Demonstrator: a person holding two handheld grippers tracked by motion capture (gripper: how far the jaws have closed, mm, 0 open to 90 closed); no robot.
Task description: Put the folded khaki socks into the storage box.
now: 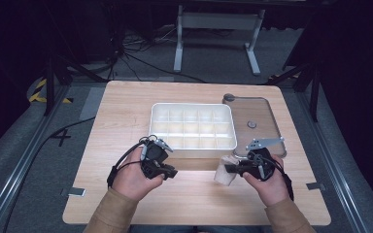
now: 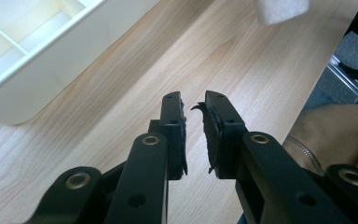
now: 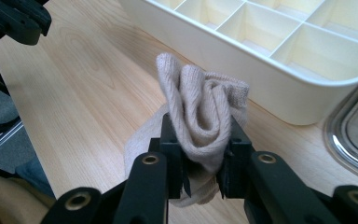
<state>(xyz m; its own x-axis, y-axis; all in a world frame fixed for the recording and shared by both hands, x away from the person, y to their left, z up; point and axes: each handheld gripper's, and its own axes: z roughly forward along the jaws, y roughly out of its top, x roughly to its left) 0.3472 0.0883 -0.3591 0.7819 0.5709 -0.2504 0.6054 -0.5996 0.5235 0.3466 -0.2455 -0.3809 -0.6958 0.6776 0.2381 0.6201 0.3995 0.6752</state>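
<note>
A rolled beige sock (image 3: 200, 107) is pinched between the jaws of my right gripper (image 3: 203, 126), which is shut on it. In the high view this sock (image 1: 222, 174) hangs just above the table near its front edge, left of my right gripper (image 1: 230, 169). My left gripper (image 1: 169, 172) hovers to the left of it, in front of the white compartment tray (image 1: 193, 143). In the left gripper view my left gripper (image 2: 193, 100) stands open by a narrow gap, with nothing between its pads. A corner of the sock (image 2: 279, 9) shows farther off.
The white tray (image 3: 242, 56) has several empty compartments and sits mid-table. A clear lid (image 1: 264, 114) with a dark rim lies to its right, close to the right hand. Bare wooden table (image 1: 126, 107) extends to the left and front.
</note>
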